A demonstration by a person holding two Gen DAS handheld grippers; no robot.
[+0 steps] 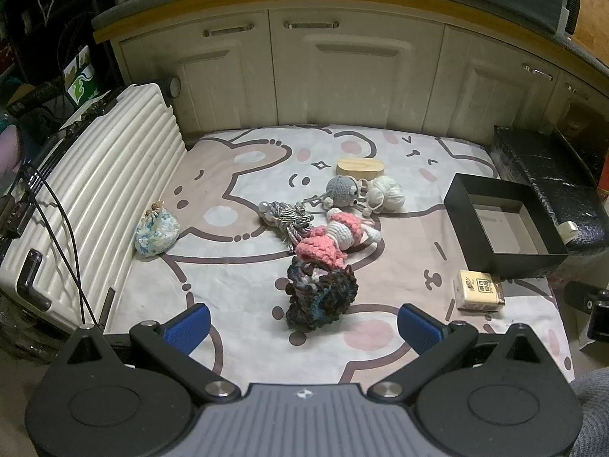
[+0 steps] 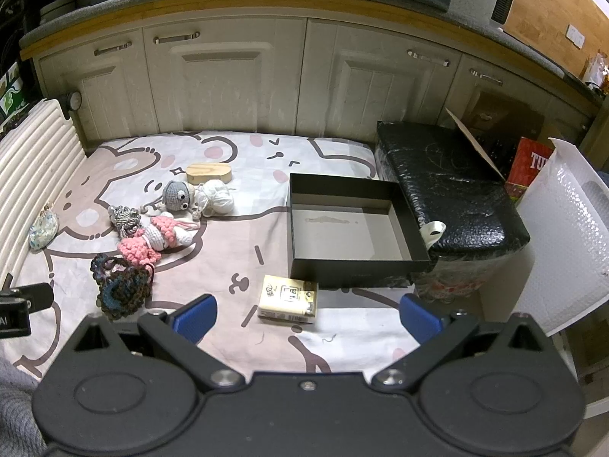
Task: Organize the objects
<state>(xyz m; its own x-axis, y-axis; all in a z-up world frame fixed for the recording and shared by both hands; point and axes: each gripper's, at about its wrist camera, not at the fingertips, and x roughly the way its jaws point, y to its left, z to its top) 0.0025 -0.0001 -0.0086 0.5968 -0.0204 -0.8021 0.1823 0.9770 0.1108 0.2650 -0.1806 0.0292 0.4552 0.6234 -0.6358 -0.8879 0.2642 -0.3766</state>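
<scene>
The left gripper [image 1: 302, 327] is hovering wide open over a cartoon-printed sheet [image 1: 236, 327], its blue pads [image 1: 188, 327] holding nothing. Just ahead of it, between the spread fingers, a dark ruffled crochet piece [image 1: 323, 297] is lying on the sheet. Beyond that, a pink and white crochet doll [image 1: 335, 240] is resting against it, with a grey tasselled cord [image 1: 289, 219] just to the doll's left. Farther ahead, a grey crochet toy with googly eyes [image 1: 342, 190] is touching a white yarn ball [image 1: 386, 192], and a small oval wooden box [image 1: 359, 167] is sitting just behind them. Far to the left, a floral pouch [image 1: 156, 234] is leaning beside a white ribbed suitcase [image 1: 99, 190].

The right gripper [image 2: 306, 318] is also hovering wide open and empty. Just ahead of it, slightly left of centre, a small yellow packet [image 2: 287, 299] is lying flat on the sheet. Right behind the packet, an open black box [image 2: 354, 228] is sitting empty. To the box's right, a black padded stool [image 2: 449, 182] is standing beside it. White cabinet doors [image 2: 228, 83] are lining the far side.
</scene>
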